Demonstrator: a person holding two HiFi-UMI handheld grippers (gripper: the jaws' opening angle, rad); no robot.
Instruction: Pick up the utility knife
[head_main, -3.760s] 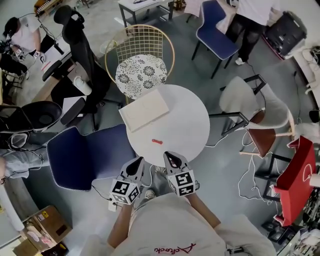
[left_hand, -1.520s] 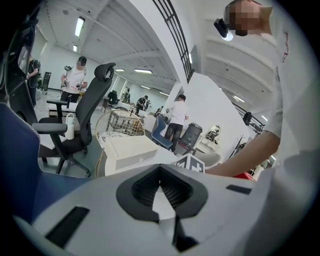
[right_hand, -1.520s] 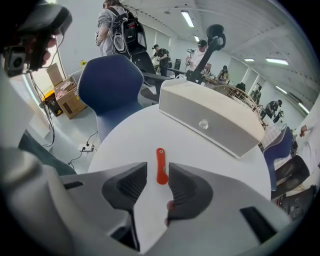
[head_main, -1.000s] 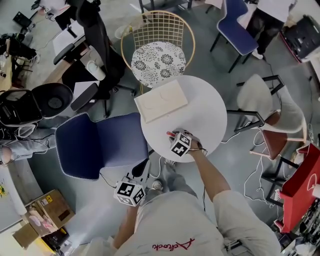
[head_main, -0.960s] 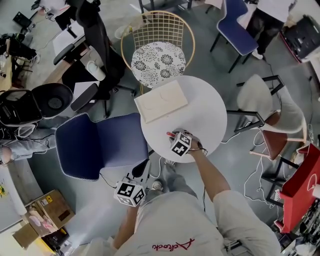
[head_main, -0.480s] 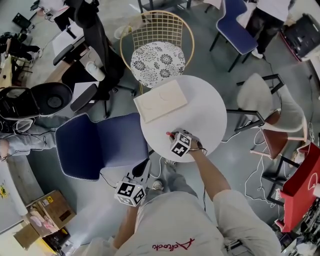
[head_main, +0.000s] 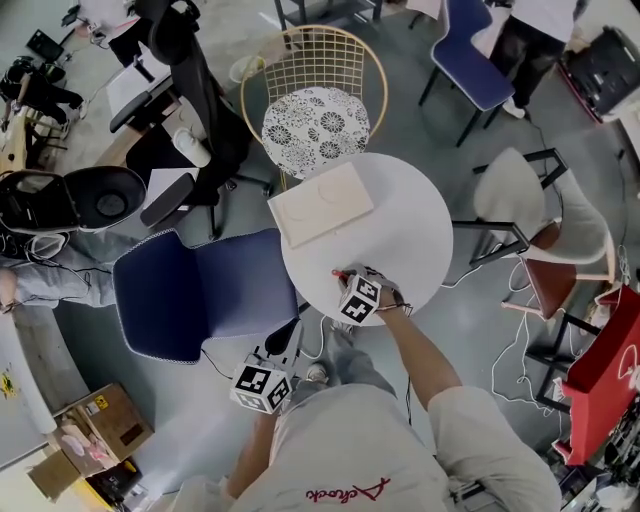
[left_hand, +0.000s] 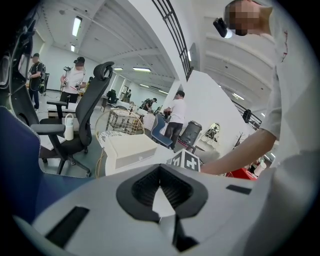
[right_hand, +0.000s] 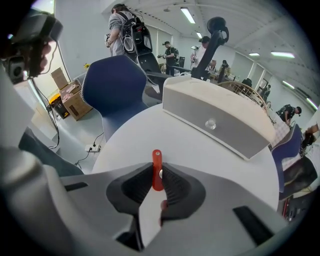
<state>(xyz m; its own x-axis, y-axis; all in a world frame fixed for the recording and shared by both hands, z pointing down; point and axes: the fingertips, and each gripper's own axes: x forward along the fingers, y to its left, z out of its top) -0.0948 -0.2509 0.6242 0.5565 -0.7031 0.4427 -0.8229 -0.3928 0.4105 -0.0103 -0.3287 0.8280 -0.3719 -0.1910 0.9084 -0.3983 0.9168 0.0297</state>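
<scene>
Right gripper (head_main: 347, 279), moved out onto the round white table (head_main: 400, 210), clamps the slim red utility knife (right_hand: 157, 161); left gripper (head_main: 287, 336) hangs closed, empty.

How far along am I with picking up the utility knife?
Done: the right gripper is down at the round white table, jaws clamped on the slim red utility knife. In hand: that grip. Left: lifting the knife clear of the tabletop. The left gripper hangs shut, off the table's edge.
</scene>
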